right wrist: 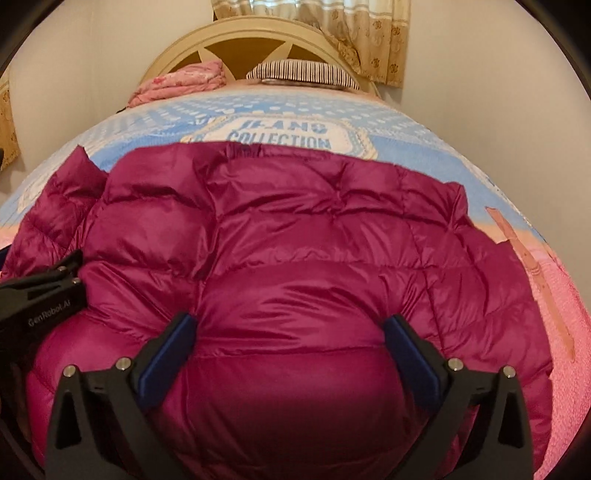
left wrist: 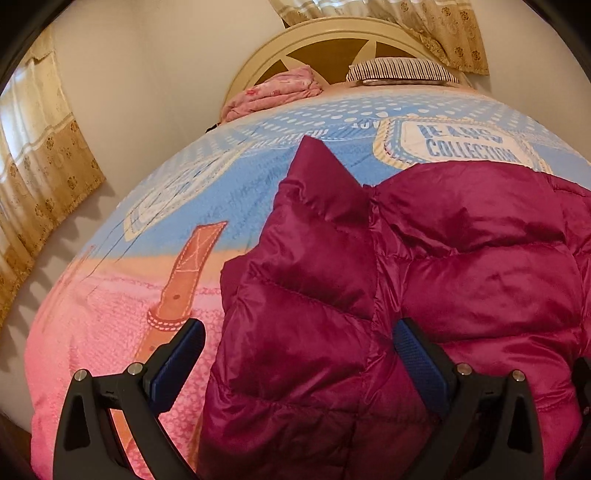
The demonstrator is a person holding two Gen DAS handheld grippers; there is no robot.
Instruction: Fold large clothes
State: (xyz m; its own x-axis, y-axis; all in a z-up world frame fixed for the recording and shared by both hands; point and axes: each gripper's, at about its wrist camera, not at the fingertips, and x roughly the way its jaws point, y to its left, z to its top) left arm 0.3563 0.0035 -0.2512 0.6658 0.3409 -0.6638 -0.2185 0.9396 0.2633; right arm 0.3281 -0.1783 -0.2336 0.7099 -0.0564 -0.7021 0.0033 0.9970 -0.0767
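Magenta puffer jacket lies spread on the bed's blue-and-pink printed blanket. Left gripper and right gripper both hover over it, jaws wide apart, holding nothing.

- The left wrist view looked from low over the foot of the bed toward the headboard, set close above the left side of the magenta puffer jacket.
- The right wrist view faced the same way, sitting nearer the jacket's middle, close enough that the quilted fabric filled most of its lower half.
- Both views shared the jacket, the printed blanket, the striped pillow, the pink bundle and the curtains.
- The left gripper showed at the right view's left edge.
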